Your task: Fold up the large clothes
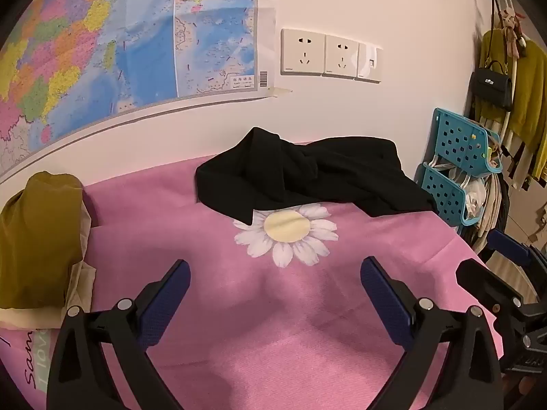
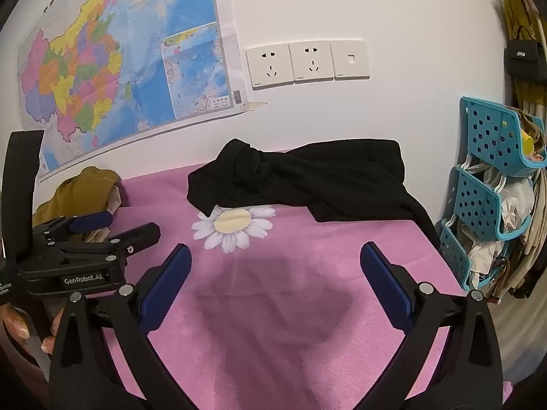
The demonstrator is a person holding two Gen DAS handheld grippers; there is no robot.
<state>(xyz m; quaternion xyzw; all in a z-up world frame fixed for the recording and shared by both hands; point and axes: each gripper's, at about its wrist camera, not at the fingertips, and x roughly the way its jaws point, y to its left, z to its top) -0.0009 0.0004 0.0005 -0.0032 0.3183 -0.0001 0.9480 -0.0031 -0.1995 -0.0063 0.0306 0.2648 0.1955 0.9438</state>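
Black garment [image 1: 307, 171] | being left crumpled at the pink cover's [image 1: 290, 324] far edge by the wall | left gripper [image 1: 275, 290] and right gripper [image 2: 275, 283] being held spread wide, empty, likely readied for grasping

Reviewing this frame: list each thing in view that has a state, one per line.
black garment: crumpled, unfolded, lying at the far side of the pink cloth, covering the edge of the daisy print.
pink cloth: spread flat.
olive garment: bunched in a heap at the left.
left gripper: open, empty, above the pink cloth.
right gripper: open, empty.
blue baskets: stuffed full.
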